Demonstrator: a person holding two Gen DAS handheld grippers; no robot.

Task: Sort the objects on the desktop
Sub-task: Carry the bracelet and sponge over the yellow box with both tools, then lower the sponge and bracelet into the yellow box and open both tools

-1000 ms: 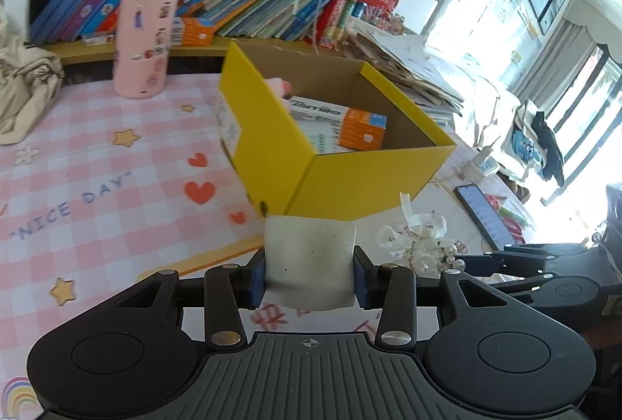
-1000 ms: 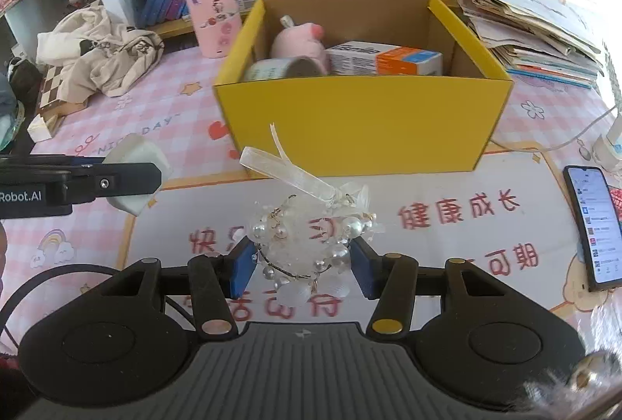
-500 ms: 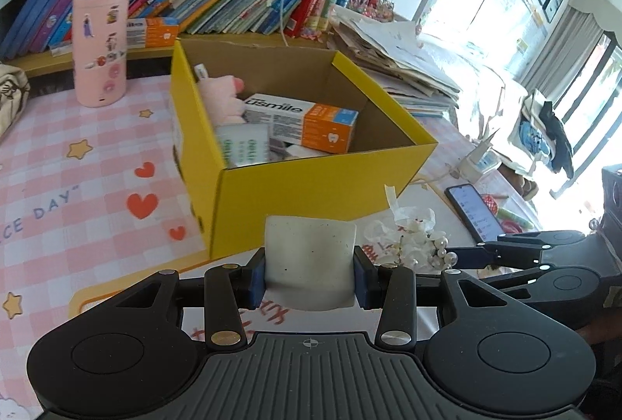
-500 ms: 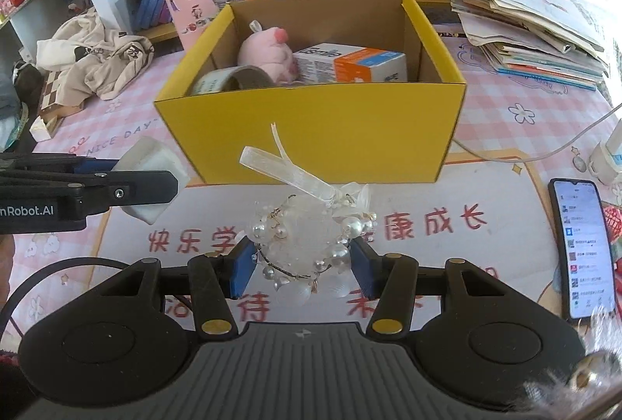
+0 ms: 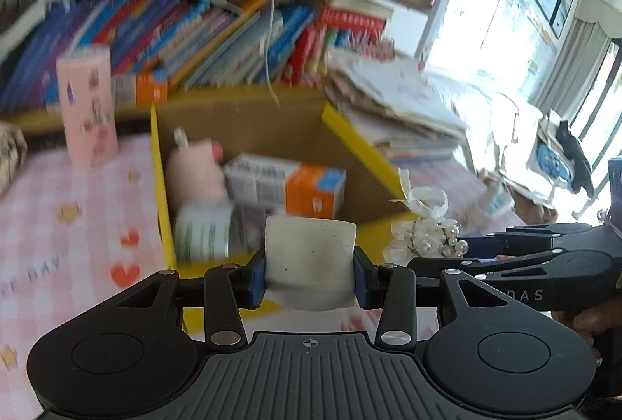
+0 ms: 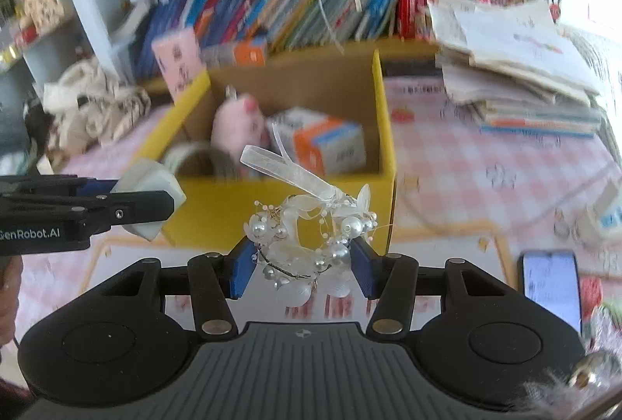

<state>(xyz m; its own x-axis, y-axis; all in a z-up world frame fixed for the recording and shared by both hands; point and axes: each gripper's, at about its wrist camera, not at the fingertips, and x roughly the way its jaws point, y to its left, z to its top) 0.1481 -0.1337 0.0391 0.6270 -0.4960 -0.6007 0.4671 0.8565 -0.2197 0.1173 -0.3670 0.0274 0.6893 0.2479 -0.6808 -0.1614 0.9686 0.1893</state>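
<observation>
we have carried both loads closer to the yellow box, the white eraser in our left gripper now over its near wall, the pearl bracelet in our right gripper raised against its front, views now motion-blurred

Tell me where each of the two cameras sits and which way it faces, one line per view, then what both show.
Left wrist: rides on the left gripper, looking along its fingers at the yellow box; the jaws clamp a white eraser, and the right gripper enters from the right.
Right wrist: rides on the right gripper, facing the box's front wall; the jaws clamp a pearl wreath, and the left gripper shows at left.
Shared: the box, its pink plush toy, the wreath, the eraser, the bookshelf.
</observation>
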